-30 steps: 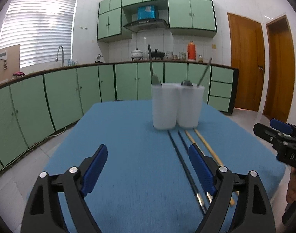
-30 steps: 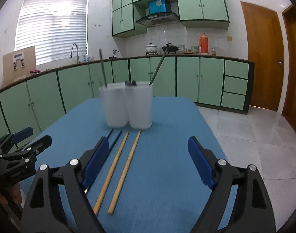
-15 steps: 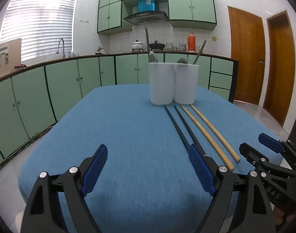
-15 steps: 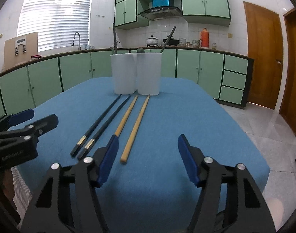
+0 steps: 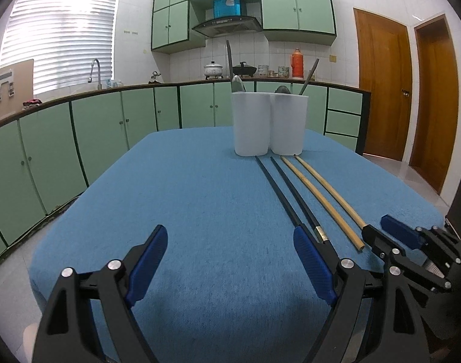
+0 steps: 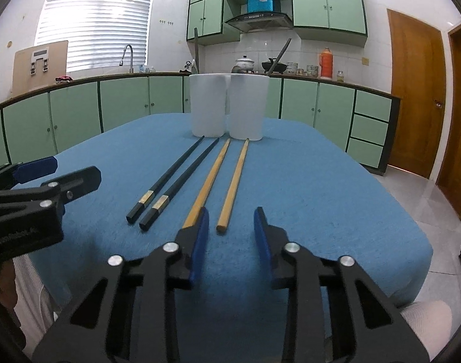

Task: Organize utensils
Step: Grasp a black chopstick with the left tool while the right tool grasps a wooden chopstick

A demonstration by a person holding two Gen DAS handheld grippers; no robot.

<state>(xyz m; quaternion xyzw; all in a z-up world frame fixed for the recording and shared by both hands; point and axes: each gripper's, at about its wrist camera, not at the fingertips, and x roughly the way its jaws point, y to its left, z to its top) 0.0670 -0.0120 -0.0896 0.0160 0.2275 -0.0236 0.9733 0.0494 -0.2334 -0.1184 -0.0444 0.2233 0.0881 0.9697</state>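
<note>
Four chopsticks: lying side by side on the blue tablecloth (image 6: 336, 187), far tips nearly touching the foot of the white holder (image 6: 227, 106).
Black pair (image 6: 173, 178): lying on the left of the row as seen from the right wrist camera, butt ends pointing away from the holder.
Left wooden chopstick (image 6: 207, 181): lying beside the black pair, its near end passing behind the right gripper's left finger.
Right wooden chopstick (image 6: 235, 181): lying rightmost, well apart from nothing in the row, its butt end sitting just ahead of the gap between the right gripper's fingers.
Right gripper (image 6: 230, 230): its jaws have just been closing and are now standing narrowly apart; nothing is being pinched, the pads pressing on no chopstick.
Left gripper (image 5: 230, 251): jaws standing wide apart over bare cloth, far from the holder; the black pair's near ends are disappearing behind its right finger.
Holder contents: two utensil handles are sticking up out of the two white cups.
</note>
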